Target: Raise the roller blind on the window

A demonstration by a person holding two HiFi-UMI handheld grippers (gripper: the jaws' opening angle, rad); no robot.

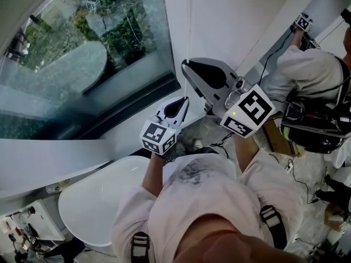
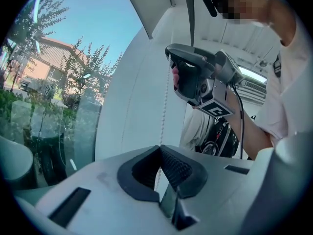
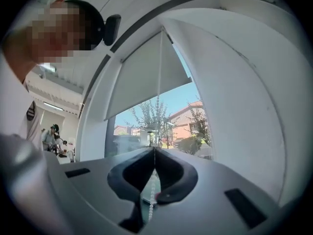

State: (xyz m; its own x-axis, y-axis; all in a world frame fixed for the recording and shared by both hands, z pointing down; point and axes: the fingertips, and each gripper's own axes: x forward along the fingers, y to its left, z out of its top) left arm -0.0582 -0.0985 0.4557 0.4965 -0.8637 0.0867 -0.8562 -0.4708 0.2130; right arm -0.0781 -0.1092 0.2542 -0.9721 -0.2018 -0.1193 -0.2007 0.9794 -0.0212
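At the left of the head view the window [image 1: 82, 48] is a broad pane of clear glass in a dark frame, with greenery showing through it. Below it lies a smooth white bathtub [image 1: 93, 201] with a rounded oval rim. The left gripper [image 1: 185, 99] is matt white plastic with black ribbed pads. Its own view shows the two jaws pressed together at the tips and clenched on the bead chain [image 1: 190, 21], a thin white string of small round beads that hangs straight down the plain white wall beside the glass. Just above it on the same chain is the right gripper [image 1: 187, 64], made of the same white shell and dark pads, and its jaws are likewise closed on the beads. Each gripper carries a cube with black-and-white square patterns, the left cube [image 1: 159, 137] small and the right cube [image 1: 249, 111] larger. The right gripper view shows the roller blind [image 3: 146, 77], a flat pale grey fabric sheet covering the upper part of the window. Blue sky, trees and brick houses show under its straight lower edge. At the far right another person [image 1: 307, 73] in a white shirt reaches toward the wall.
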